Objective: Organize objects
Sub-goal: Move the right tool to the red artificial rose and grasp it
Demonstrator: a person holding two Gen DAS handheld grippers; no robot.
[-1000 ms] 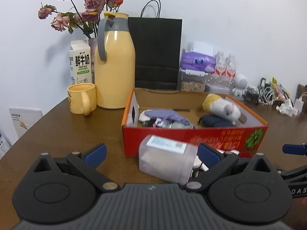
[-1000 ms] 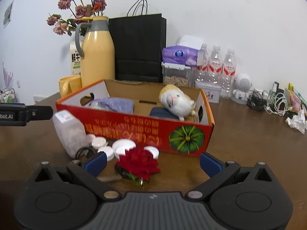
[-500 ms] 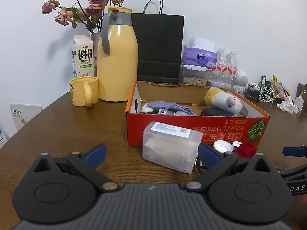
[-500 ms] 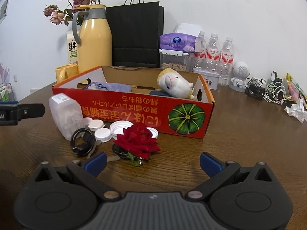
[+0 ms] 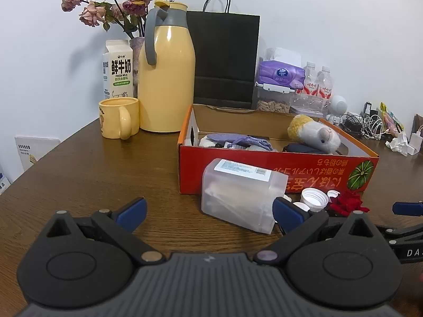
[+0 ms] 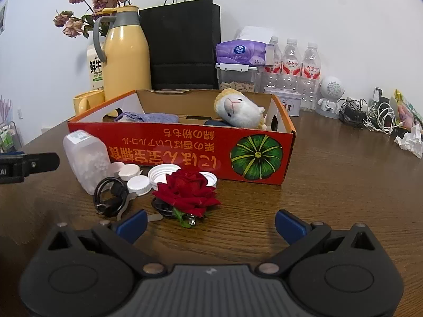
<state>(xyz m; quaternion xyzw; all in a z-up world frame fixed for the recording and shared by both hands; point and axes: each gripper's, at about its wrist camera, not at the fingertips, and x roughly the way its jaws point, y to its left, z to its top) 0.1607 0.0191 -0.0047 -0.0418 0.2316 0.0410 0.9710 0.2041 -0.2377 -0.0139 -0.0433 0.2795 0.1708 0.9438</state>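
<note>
One red cardboard box point(image 6: 182, 149) is sitting on the brown bench point(image 6: 343, 185), open at the top, printed side with a green pumpkin facing the cameras. Inside it, one plush sheep point(image 6: 239, 109) is leaning at the right end, one purple cloth bundle point(image 6: 148, 117) is lying at the left, and one dark pouch point(image 5: 304, 148) is showing just beside the sheep. In front of the box, one translucent plastic jar point(image 5: 242, 196) is lying on its side, its label facing up, touching or nearly touching the box wall. Just right of the jar, about five white caps point(image 6: 137, 185) are clustering, though overlap is making the count uncertain. One coiled black cable point(image 6: 109, 196) is lying before them, and one red rose point(image 6: 187, 189) is resting nearest the right wrist camera. The left tongs point(image 5: 208, 212) are standing wide open, holding nothing; the right blue pad is sitting just beside the jar's near end, and contact cannot be told. The right tongs point(image 6: 210, 223) are likewise spreading wide and gripping nothing, with the rose just ahead of the gap, apart from both pads. Behind the box: one yellow thermos jug point(image 5: 166, 79), one yellow mug point(image 5: 119, 117), one milk carton point(image 5: 118, 68), one vase of dried roses point(image 5: 127, 5), one black paper bag point(image 6: 182, 45), one purple tissue pack point(image 6: 240, 52), three water bottles point(image 6: 290, 60), one small white robot figure point(image 6: 330, 96) and a tangle of charging cables point(image 6: 370, 116).
</note>
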